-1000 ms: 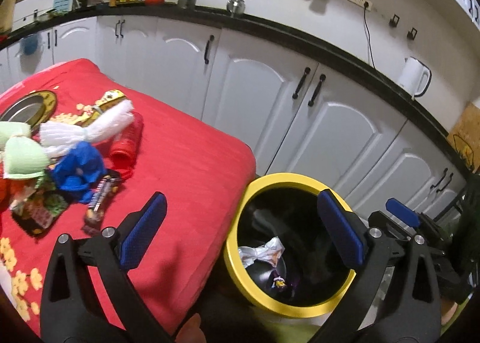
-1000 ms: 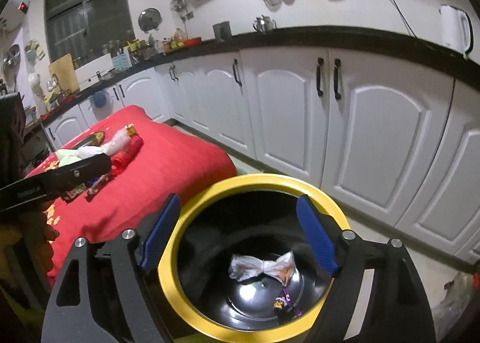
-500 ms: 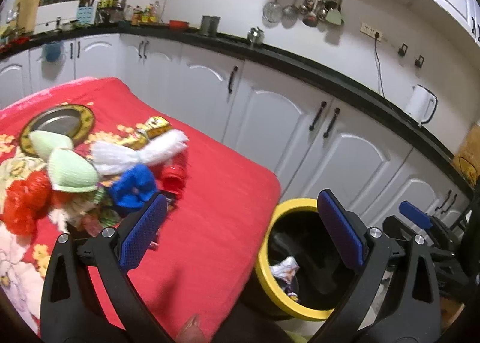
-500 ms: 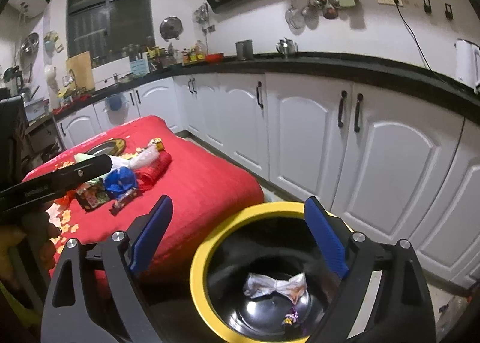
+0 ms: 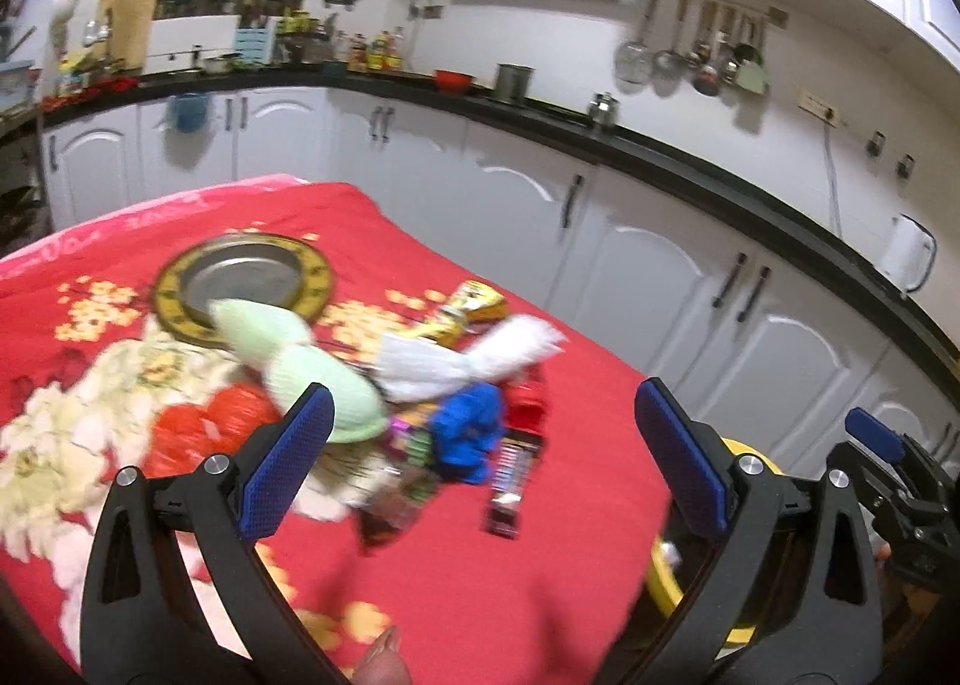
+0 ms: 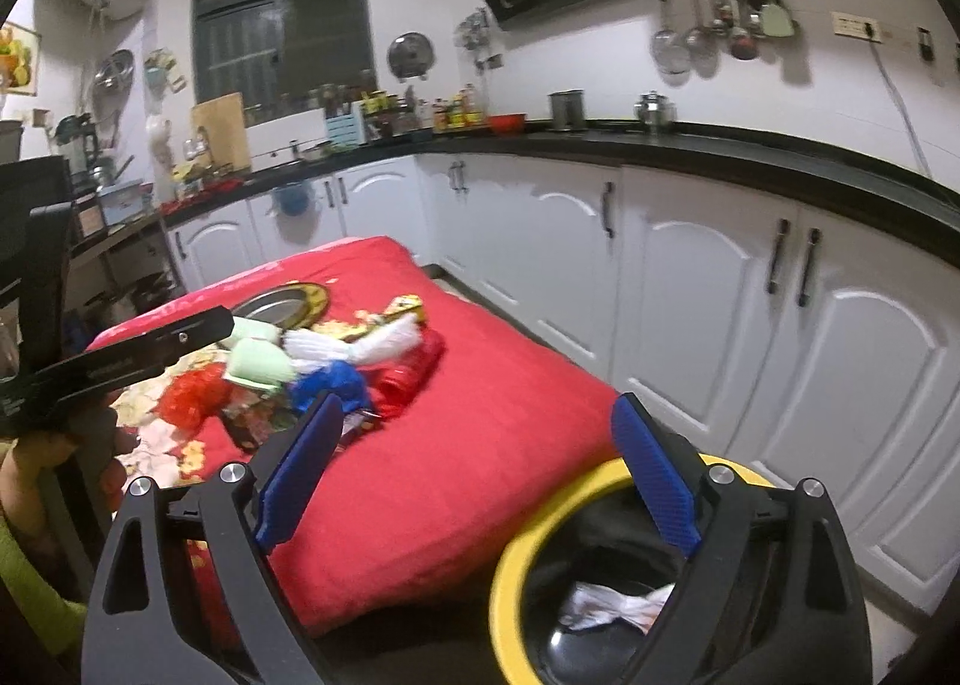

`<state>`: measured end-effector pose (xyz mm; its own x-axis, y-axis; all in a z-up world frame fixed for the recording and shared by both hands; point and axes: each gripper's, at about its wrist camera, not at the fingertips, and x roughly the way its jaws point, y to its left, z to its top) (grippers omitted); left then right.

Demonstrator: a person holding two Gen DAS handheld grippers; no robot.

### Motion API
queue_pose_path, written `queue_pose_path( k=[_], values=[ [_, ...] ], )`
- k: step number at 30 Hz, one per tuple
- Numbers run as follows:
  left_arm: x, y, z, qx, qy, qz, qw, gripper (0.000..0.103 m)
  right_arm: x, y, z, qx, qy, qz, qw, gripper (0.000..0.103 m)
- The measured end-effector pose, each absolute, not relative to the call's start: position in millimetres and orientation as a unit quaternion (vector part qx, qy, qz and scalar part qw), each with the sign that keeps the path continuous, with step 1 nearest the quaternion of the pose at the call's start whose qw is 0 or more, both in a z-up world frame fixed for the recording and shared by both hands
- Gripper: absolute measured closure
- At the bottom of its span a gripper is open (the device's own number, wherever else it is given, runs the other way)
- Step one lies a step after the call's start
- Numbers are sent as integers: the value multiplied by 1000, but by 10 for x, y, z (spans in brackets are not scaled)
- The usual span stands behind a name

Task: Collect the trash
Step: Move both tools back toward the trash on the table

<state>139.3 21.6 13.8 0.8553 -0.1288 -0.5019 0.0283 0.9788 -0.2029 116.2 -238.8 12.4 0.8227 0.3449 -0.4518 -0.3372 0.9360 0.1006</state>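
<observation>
Ahead, trash pile [image 5: 420,385] beyond left gripper [image 5: 480,457], jaws wide, empty

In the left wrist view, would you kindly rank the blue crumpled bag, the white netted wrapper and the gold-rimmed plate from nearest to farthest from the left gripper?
1. Blue crumpled bag: just ahead of the left gripper, in the trash pile.
2. White netted wrapper: behind the bag, mid-table.
3. Gold-rimmed plate: farthest, far left on the red tablecloth.
</observation>
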Motion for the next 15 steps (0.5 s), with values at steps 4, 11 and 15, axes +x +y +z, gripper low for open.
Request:
queue_pose_path(
  k=[4, 11, 15],
  values=[
    [1425, 543, 135, -118, 266, -7, 957, 11, 1301, -2133, 143, -2, 238, 198, 951, 15],
    [1521, 992, 56, -169, 279, 25, 945, 11, 1667, -1800, 122, -16, 243, 210, 947, 15],
    [1551, 1090, -45, -187, 293, 28, 937, 11, 1934, -1646, 61, -16, 253, 217, 943, 15]
  ],
)
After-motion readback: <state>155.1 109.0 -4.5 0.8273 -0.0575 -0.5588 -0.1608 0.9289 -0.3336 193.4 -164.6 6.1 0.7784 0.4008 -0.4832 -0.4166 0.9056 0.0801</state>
